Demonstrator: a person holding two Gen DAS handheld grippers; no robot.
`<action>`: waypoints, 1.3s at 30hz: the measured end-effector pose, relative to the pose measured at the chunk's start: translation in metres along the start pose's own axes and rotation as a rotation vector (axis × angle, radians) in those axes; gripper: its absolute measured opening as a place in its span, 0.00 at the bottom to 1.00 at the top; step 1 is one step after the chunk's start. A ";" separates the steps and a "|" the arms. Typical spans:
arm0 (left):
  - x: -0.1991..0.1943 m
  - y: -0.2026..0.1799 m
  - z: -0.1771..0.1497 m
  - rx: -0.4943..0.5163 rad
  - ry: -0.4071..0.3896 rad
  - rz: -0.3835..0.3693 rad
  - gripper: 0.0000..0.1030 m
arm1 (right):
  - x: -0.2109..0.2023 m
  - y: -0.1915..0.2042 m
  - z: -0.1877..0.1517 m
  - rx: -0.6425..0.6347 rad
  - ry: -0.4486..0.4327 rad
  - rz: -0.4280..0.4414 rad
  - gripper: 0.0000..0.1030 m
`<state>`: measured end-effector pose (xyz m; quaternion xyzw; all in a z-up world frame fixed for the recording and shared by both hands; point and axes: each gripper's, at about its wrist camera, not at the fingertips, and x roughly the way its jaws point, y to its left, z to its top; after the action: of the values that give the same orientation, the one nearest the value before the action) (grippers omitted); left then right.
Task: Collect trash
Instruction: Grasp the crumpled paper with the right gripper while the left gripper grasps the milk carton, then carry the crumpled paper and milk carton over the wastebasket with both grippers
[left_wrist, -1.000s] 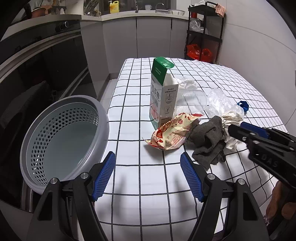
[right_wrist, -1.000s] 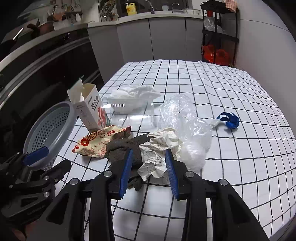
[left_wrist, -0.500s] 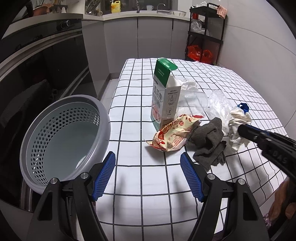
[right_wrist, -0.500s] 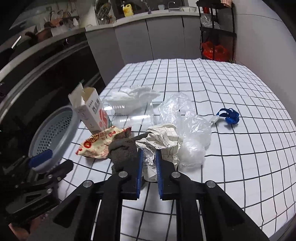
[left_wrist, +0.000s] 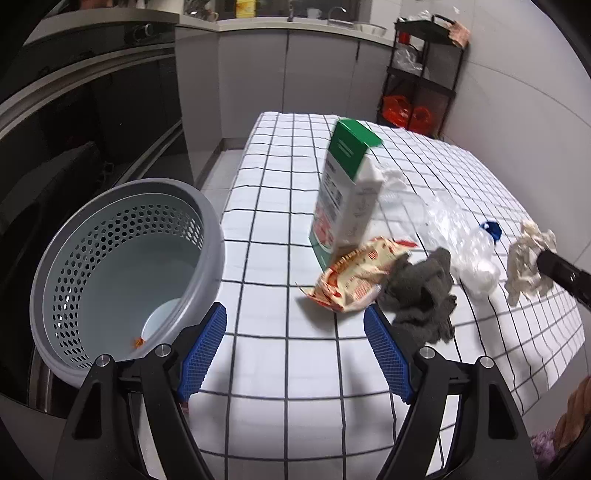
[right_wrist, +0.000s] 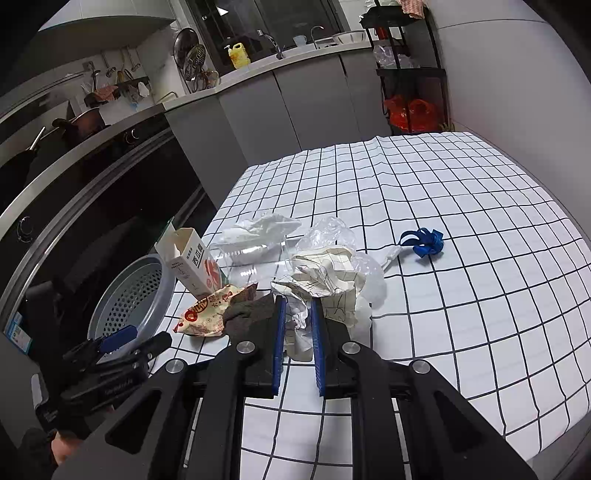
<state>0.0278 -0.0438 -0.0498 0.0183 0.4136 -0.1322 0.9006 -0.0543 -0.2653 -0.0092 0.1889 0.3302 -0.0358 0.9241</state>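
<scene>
Kitchen cabinets and a dark oven front stand behind a worktop covered in a white cloth with a black grid. Near its left edge a green-and-white carton stands upright; its side carries Chinese characters, too small to read with certainty. Against its base lies a red-and-cream snack wrapper with red print, touching a grey rag. Clear plastic wrap and a blue ribbon lie further right. The right claw is clamped on a crumpled paper with grid lines, held just above the cloth. The left claw is empty, its jaws opening, beside a grey perforated basket at the worktop's edge.
</scene>
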 end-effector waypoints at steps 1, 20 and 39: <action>0.000 0.002 0.003 -0.011 -0.007 0.000 0.73 | -0.001 0.000 0.001 0.003 -0.002 0.006 0.13; 0.046 -0.031 0.054 -0.048 -0.071 -0.013 0.72 | 0.019 0.016 0.010 0.017 0.040 0.066 0.13; 0.002 -0.005 0.051 -0.038 -0.133 -0.032 0.26 | 0.020 0.029 0.014 -0.007 0.039 0.090 0.13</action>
<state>0.0654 -0.0568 -0.0178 -0.0143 0.3556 -0.1395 0.9241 -0.0251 -0.2427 -0.0021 0.2010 0.3396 0.0105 0.9188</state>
